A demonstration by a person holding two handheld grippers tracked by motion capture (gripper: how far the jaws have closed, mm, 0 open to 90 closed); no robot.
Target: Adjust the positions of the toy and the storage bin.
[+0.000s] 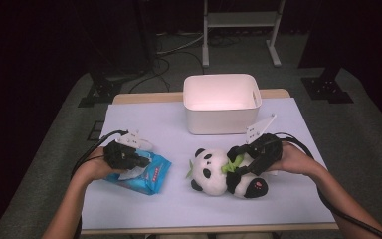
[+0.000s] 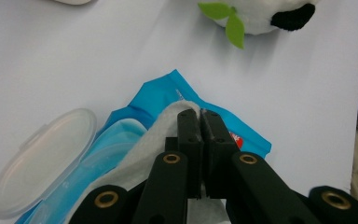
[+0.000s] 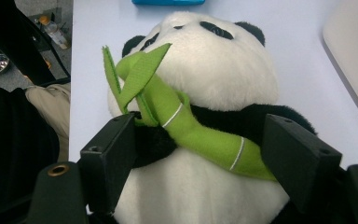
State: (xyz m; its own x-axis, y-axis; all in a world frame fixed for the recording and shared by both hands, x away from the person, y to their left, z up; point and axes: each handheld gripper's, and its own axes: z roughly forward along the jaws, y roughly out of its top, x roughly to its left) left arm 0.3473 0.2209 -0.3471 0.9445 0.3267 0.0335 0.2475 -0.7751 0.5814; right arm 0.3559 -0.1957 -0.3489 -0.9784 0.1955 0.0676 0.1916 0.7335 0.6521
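The left gripper (image 1: 138, 160) sits at about 8 o'clock on the table (image 1: 288, 199), over a blue wipes pack (image 1: 149, 175). In the left gripper view its two black jaws are pressed together, and a white wipe (image 2: 156, 135) is pinched between them where it comes up out of the pack (image 2: 247, 140). The pack's clear round lid (image 2: 42, 163) lies flipped open at 9 o'clock of the jaws, flat on the table. The wipe runs from the jaw tips down toward 7 o'clock, across the pack's opening.

The right gripper (image 1: 243, 158) is at about 4 o'clock on the table, lying across a stuffed panda (image 1: 214, 172) that rests on its back, head toward the wipes pack. In the right gripper view its jaws are spread wide, one on each side of the panda's (image 3: 214, 79) chest, with the green felt bamboo (image 3: 191, 133) running between them; whether the pads touch the plush I cannot tell. The bamboo's leaves (image 3: 135, 74) stick up at 11 o'clock of the stalk, beside the panda's face.

A white bin (image 1: 222, 102) stands at 12 o'clock on the table, well apart from the wipes pack and just beyond the panda. The panda lies between the two hands, near the wipes pack but not touching it
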